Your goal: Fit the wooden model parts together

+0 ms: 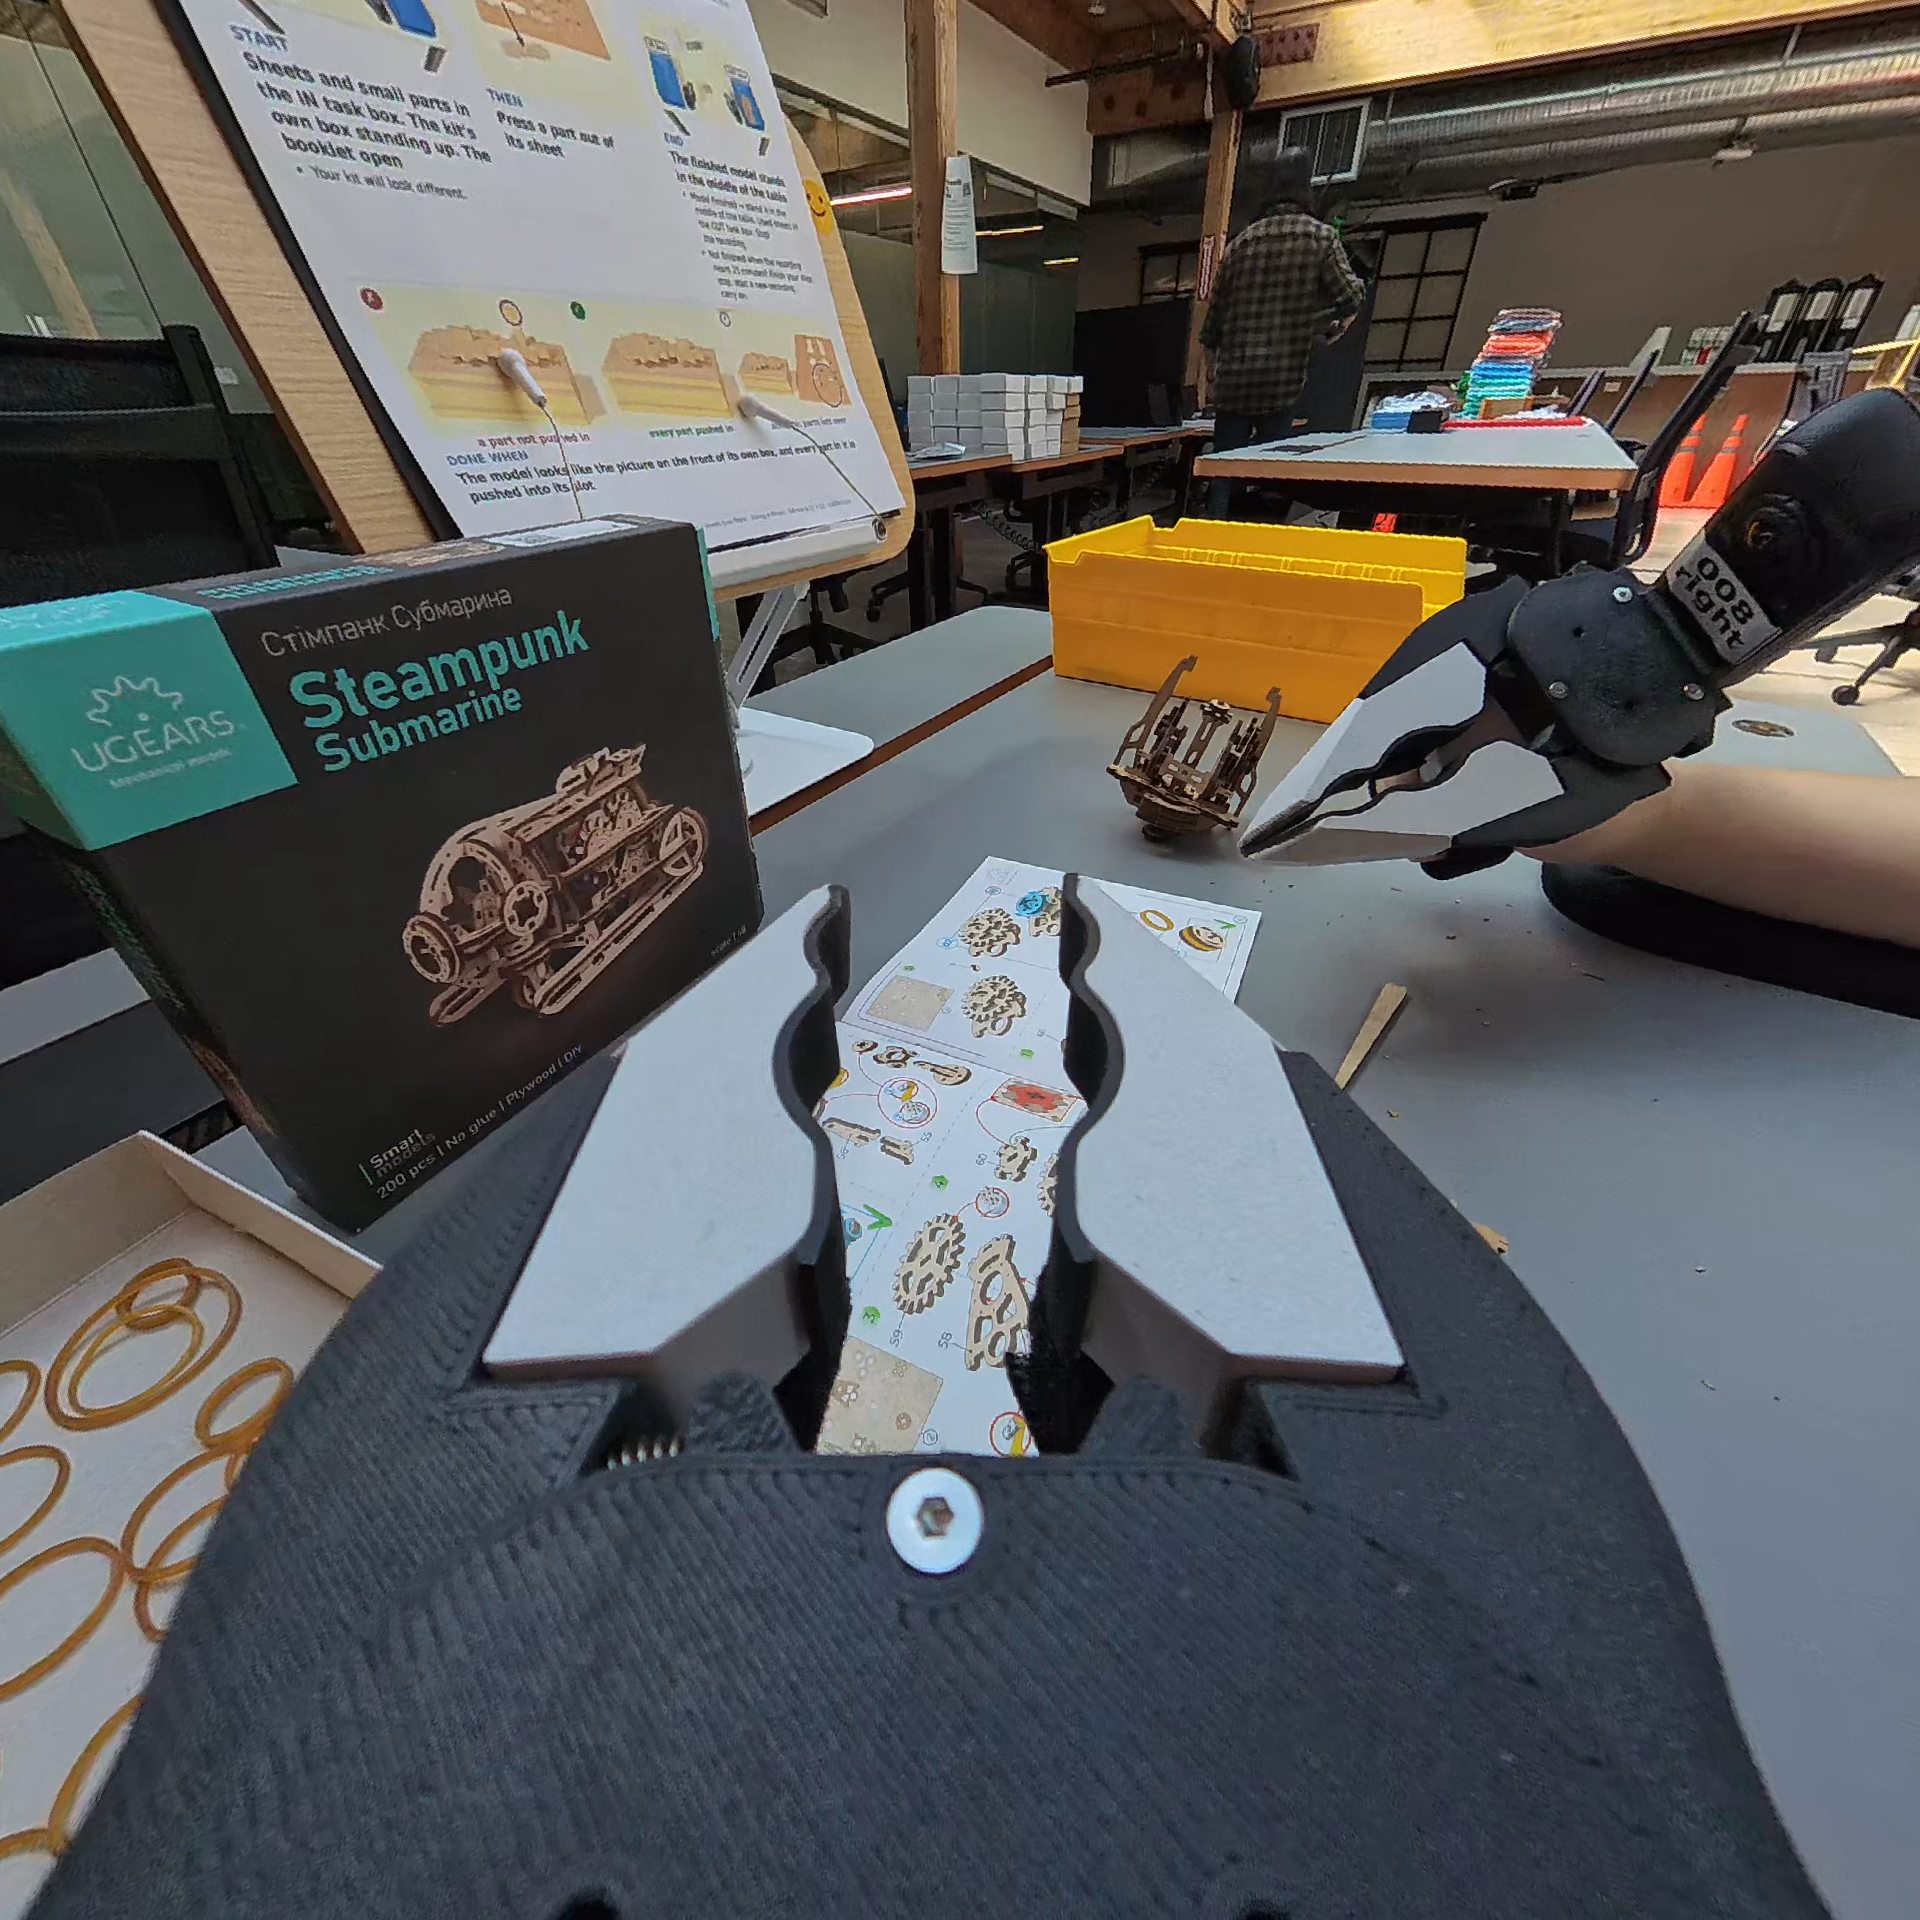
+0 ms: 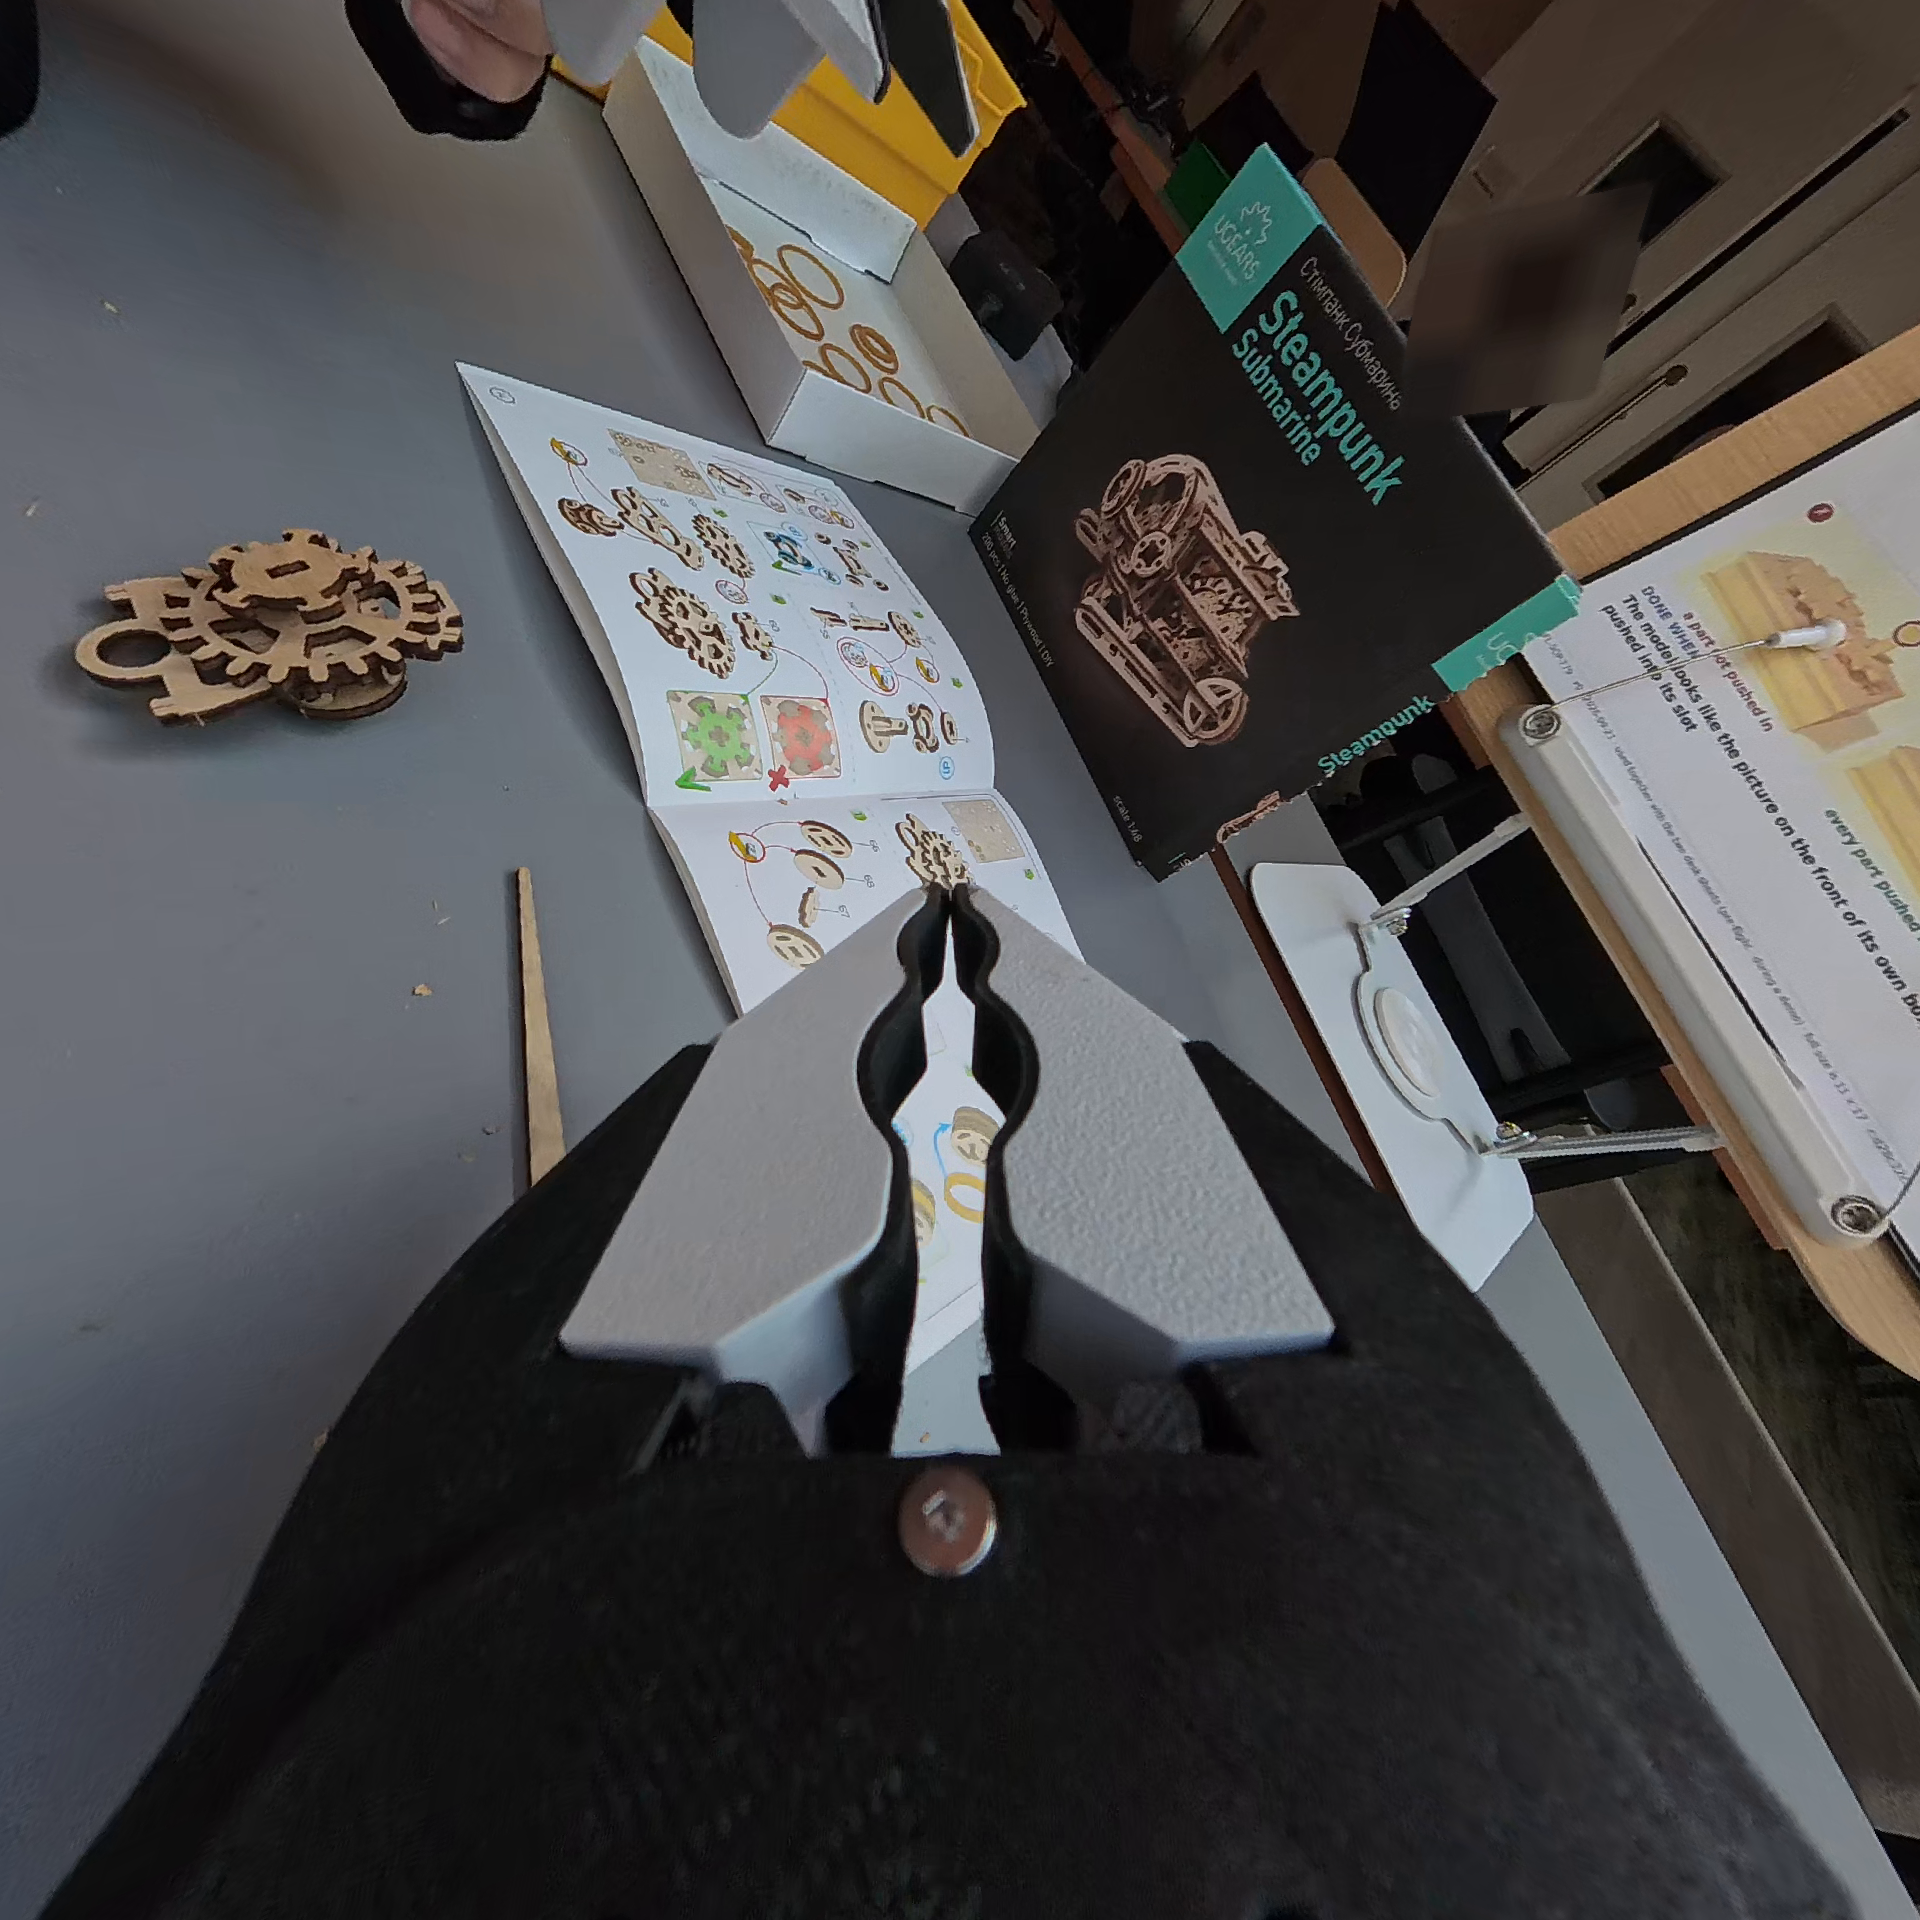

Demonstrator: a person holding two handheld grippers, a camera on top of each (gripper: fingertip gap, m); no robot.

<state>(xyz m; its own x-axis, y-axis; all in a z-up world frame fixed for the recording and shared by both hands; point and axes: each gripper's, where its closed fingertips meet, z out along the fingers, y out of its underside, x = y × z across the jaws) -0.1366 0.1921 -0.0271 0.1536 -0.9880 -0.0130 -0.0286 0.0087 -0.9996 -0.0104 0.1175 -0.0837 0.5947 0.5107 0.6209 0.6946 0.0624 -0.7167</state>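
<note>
My left gripper (image 1: pixel 951 904) is open and empty, hovering over the open instruction booklet (image 1: pixel 935 1143). A small dark wooden sub-assembly (image 1: pixel 1195 758) with upright prongs stands on the grey table beyond the booklet. My right gripper (image 1: pixel 1262 847) is shut and empty, its tips just right of that sub-assembly. In the right wrist view the right gripper (image 2: pixel 951 894) is shut above the booklet (image 2: pixel 748 623). A flat wooden gear assembly (image 2: pixel 270 623) lies on the table to its left, apart from it. The left gripper's fingers (image 2: pixel 758 62) show at the top edge.
The dark kit box (image 1: pixel 395 831) stands at left, also in the right wrist view (image 2: pixel 1247 540). A white box of rubber bands (image 1: pixel 125 1403) (image 2: pixel 831 312), a yellow bin (image 1: pixel 1247 613), a thin wooden stick (image 1: pixel 1371 1029) (image 2: pixel 535 1029) and an instruction board on a stand (image 1: pixel 540 260) surround the workspace. The grippers' ends are close to 15 centimeters from one another.
</note>
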